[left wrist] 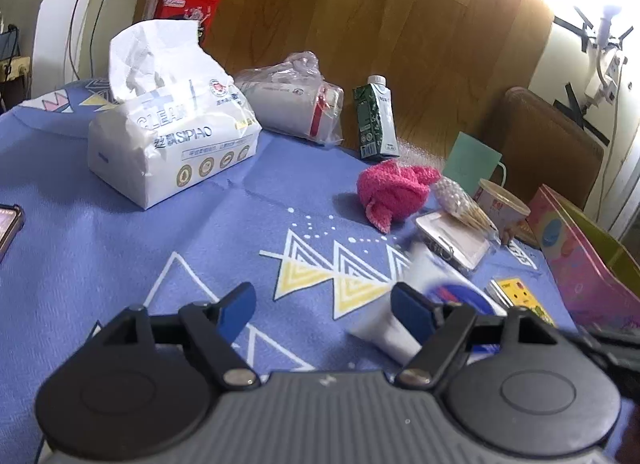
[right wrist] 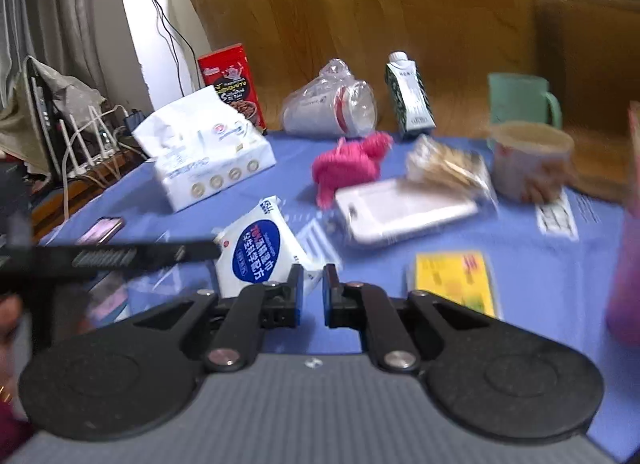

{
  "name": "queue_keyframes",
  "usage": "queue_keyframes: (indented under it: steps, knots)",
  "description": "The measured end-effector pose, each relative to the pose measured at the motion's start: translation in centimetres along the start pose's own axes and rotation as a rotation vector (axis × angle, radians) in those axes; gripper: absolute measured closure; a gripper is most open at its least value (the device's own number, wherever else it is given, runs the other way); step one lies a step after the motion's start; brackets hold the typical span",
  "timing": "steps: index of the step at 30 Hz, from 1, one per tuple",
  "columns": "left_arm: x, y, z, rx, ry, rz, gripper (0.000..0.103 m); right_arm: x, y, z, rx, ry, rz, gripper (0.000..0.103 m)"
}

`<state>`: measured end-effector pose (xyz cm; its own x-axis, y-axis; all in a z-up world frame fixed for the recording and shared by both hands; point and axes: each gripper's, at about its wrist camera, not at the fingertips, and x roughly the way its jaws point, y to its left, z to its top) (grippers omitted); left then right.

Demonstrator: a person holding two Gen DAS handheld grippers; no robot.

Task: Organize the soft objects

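Right tool point(right wrist: 311, 296) pinching the white wet-wipe pack point(right wrist: 256, 252) by its corner, low over the blue table point(right wrist: 540, 284), left tool point(left wrist: 324, 314) spread wide and empty, pink towel point(left wrist: 390, 192) bunched beyond, tissue pack point(left wrist: 172, 136) far left.

Setting: we read a home.
Evidence: patterned tablecloth point(left wrist: 120, 264), tissue pack point(left wrist: 172, 144), snack box point(right wrist: 234, 84), wood floor point(left wrist: 400, 24).

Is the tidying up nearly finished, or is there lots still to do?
Nothing looks sorted yet. The right gripper is nearly shut on a corner of the white wipes pouch; the left gripper is open and empty. The pink cloth and tissue pack still lie loose on the blue tablecloth.
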<state>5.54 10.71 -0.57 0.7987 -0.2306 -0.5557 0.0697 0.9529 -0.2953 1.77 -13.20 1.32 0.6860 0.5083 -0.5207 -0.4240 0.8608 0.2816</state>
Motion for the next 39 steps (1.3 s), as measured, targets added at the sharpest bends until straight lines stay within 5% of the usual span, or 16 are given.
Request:
queue_keyframes:
  steps: [12, 17, 23, 33, 36, 37, 39]
  knots:
    - [-0.2, -1.8, -0.6, 0.060, 0.030, -0.012, 0.019, -8.5, -4.0, -5.1, 0.140, -0.085, -0.117, 0.085]
    - [-0.3, -3.6, -0.7, 0.062, 0.047, -0.086, 0.009, -9.0, -1.8, -5.5, 0.018, -0.089, -0.077, 0.048]
    - [-0.6, -7.4, -1.5, 0.173, 0.048, -0.161, 0.002, -6.9, 0.9, -6.3, -0.146, -0.016, -0.117, 0.033]
    - [0.6, -9.8, -3.2, 0.226, 0.120, -0.215, 0.003, -5.6, 1.0, -6.7, -0.168, -0.005, -0.135, 0.033]
    - [0.9, -10.2, -3.3, 0.229, 0.143, -0.232, 0.015, -5.8, 0.8, -6.9, -0.163, -0.013, -0.133, 0.034]
    - [0.8, -10.6, -3.5, 0.249, 0.142, -0.232, 0.031, -5.8, 0.8, -6.8, -0.162, -0.017, -0.136, 0.038]
    - [0.6, -11.4, -3.6, 0.280, 0.170, -0.289, 0.050, -6.2, 0.8, -6.8, -0.160, -0.027, -0.137, 0.067]
